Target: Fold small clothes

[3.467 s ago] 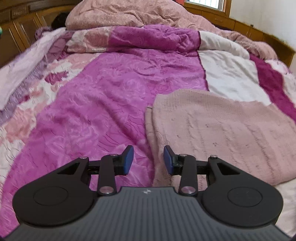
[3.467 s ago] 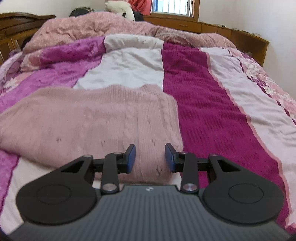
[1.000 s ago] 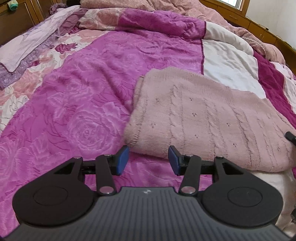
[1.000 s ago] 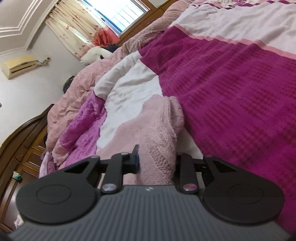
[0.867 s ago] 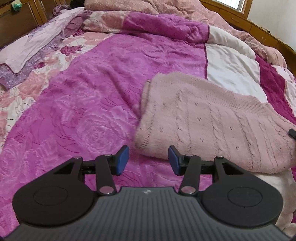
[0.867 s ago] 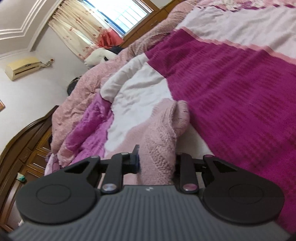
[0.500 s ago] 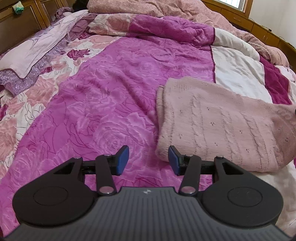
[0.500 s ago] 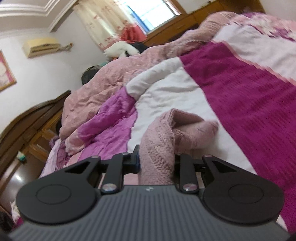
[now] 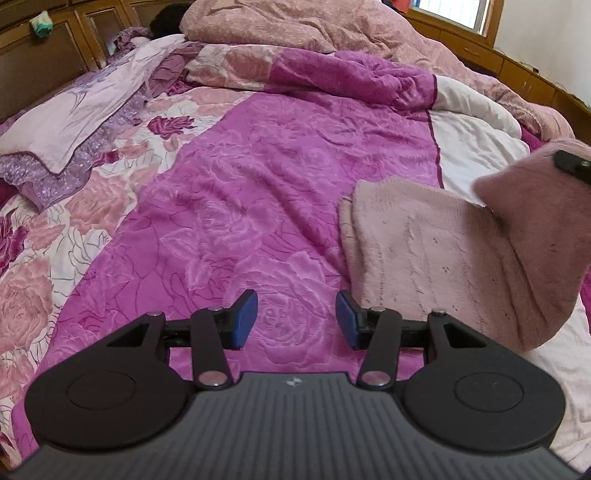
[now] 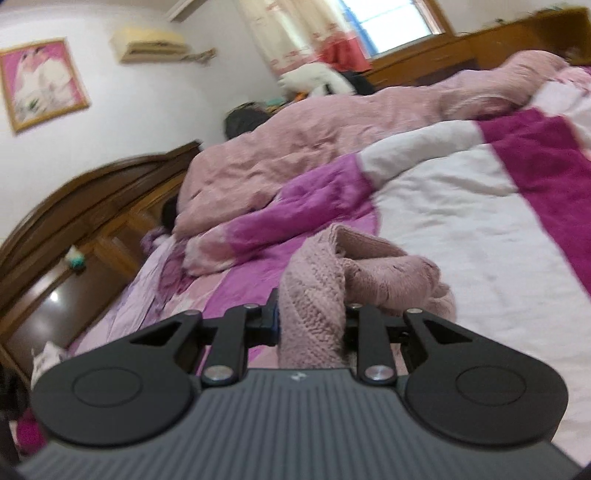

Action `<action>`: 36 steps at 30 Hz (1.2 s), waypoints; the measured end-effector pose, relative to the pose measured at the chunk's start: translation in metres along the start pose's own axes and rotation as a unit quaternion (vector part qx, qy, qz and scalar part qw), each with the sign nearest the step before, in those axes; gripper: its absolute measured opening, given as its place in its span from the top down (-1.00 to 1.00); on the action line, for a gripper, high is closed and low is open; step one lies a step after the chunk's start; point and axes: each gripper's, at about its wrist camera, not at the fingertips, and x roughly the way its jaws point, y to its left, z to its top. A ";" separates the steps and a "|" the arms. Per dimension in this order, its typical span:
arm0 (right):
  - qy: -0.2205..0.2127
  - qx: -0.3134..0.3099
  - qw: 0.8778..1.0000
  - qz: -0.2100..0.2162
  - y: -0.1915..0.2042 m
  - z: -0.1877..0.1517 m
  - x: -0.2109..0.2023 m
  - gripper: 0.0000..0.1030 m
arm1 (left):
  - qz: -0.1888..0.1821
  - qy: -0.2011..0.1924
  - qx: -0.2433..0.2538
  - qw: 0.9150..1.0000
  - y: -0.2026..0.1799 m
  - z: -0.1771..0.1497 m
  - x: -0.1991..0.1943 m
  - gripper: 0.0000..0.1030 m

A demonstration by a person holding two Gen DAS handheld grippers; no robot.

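While clamped on a raised fold of the pink knit sweater (image 10: 314,295), right gripper (image 10: 310,325) tilted over the quilt (image 9: 258,192); left gripper (image 9: 295,319) spread, holding nothing.

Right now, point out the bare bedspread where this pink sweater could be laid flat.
The wide magenta rose-pattern panel is free, bordered by the floral strip on one side and the pink sweater on the other. The white panel beyond the sweater is also bare. Crowded: the bunched pink duvet and the lilac pillow near the headboard.
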 end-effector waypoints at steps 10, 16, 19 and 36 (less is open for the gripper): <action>0.126 -0.032 0.991 -0.015 0.040 -0.085 0.085 0.51 | -0.003 0.009 -0.032 0.999 0.027 -0.004 0.010 -0.07; 0.104 -0.070 0.992 -0.019 0.064 -0.083 0.074 0.51 | -0.003 0.002 -0.039 0.999 0.043 -0.004 0.008 -0.07; 0.102 -0.101 0.990 -0.018 0.077 -0.082 0.073 0.51 | -0.003 0.002 -0.049 0.999 0.048 -0.005 0.011 -0.07; 0.115 -0.083 0.987 0.079 0.080 -0.096 0.032 0.32 | -0.001 -0.016 -0.022 1.000 0.033 -0.003 -0.002 -0.07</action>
